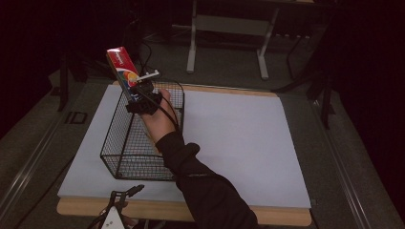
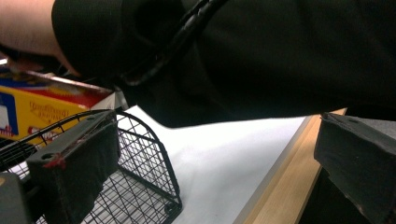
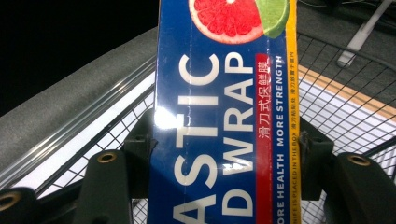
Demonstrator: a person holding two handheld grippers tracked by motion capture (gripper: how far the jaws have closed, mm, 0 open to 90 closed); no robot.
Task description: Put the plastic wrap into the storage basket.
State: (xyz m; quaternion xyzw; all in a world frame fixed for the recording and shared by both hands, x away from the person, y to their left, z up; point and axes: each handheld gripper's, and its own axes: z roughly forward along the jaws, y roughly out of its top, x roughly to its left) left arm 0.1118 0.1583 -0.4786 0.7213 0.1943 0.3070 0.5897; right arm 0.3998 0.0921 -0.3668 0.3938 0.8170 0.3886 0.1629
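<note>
Box of plastic wrap [image 1: 122, 68] pinched in right gripper [image 1: 142, 95] above wire basket [image 1: 125, 153]; left gripper [image 1: 116, 210] spread, idle. Likely next: carry it clear.

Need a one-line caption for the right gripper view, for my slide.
Right gripper clamps a plastic wrap box above the wire basket.

plastic wrap box [image 3: 224, 116] cropped, lettering cut off
</note>
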